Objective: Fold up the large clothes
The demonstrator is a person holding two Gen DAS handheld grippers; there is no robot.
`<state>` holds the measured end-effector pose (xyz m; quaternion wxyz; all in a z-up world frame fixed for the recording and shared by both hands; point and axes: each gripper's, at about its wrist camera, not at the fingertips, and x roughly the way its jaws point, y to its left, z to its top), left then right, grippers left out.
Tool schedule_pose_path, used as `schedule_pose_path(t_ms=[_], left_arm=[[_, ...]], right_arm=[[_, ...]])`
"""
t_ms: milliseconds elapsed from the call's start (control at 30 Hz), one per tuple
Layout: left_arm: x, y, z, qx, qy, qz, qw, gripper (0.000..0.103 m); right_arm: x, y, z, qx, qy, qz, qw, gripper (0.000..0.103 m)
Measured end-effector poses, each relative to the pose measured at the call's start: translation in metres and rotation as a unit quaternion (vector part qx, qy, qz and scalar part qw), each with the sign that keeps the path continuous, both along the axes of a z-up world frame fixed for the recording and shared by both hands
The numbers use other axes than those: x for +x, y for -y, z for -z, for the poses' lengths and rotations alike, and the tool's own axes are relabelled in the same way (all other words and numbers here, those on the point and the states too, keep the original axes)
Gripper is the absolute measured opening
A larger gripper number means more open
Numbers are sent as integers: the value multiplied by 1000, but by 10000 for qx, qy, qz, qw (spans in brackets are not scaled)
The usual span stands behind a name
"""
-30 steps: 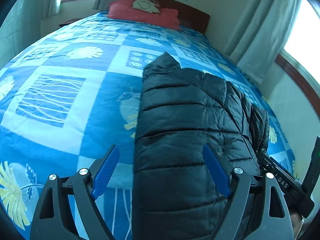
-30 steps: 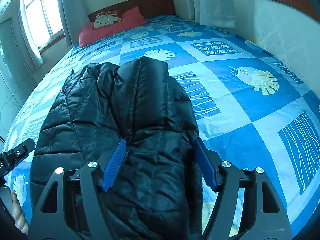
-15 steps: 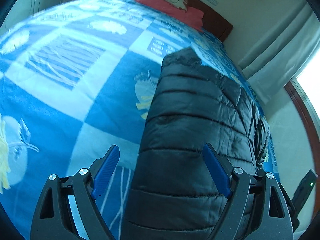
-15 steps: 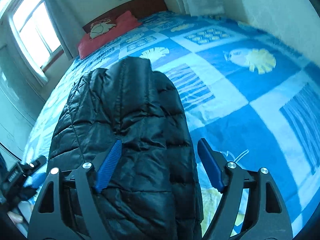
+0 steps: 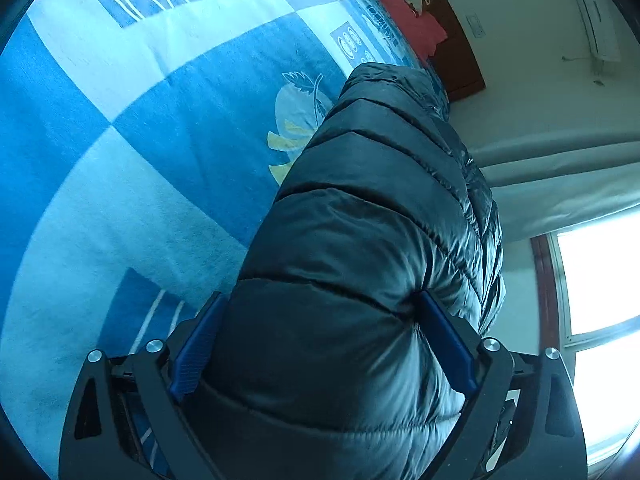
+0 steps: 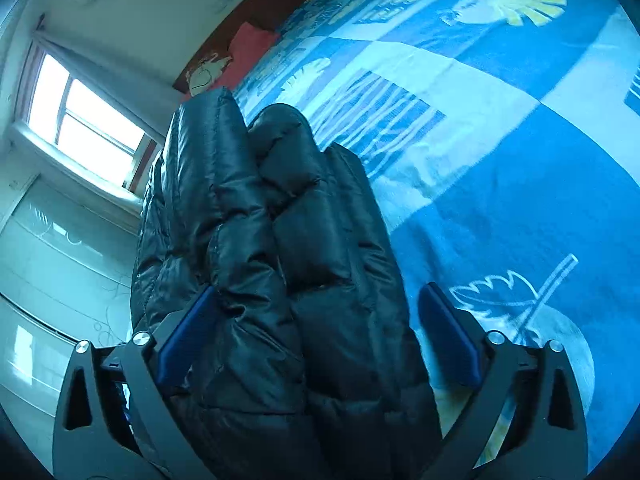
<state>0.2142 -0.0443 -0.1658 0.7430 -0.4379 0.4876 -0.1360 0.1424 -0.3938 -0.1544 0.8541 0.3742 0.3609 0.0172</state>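
Observation:
A black quilted puffer jacket (image 5: pixel 372 216) lies folded lengthwise on the blue patterned bed cover (image 5: pixel 132 168). My left gripper (image 5: pixel 320 340) is open, with its near end bulging between the blue pads and touching both. The jacket also fills the right wrist view (image 6: pixel 280 240). My right gripper (image 6: pixel 316 336) is open around its other near corner. Its left pad touches the fabric and its right pad (image 6: pixel 448 340) stands clear over the bed cover (image 6: pixel 520 160). Both views are tilted steeply.
A red pillow (image 5: pixel 404 4) lies at the wooden headboard (image 5: pixel 460 60) at the far end of the bed. Curtains (image 5: pixel 560 176) and a window (image 5: pixel 600 280) are to the right of the bed. A second window (image 6: pixel 80 120) is on the opposite side.
Both grippers have pushed forward onto the jacket's near end and tilted sideways. The jacket now bulges between the pads, and its far end looks raised.

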Motion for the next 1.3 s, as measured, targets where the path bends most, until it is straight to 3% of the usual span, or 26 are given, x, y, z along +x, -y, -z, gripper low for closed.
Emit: schedule_pose_path(t_ms=[133, 267, 467, 733, 1300], left_arm=[[1, 6, 0, -90, 71, 127, 9999, 94], [2, 6, -1, -152, 100, 150, 9997, 90], [-2, 12, -9, 14, 302, 271, 9992, 85], [3, -12, -21, 103, 547, 264, 9981, 82], [61, -109, -37, 537, 638, -469, 9954, 81]], right_arm=[[6, 0, 2, 128, 81, -208, 9997, 100], [13, -2, 8, 444, 94, -475, 9978, 73], [6, -6, 4, 653, 330, -497, 9961, 52], [13, -35, -19, 551, 814, -750, 9923, 45], [136, -143, -14, 917, 737, -1535, 9811, 44]])
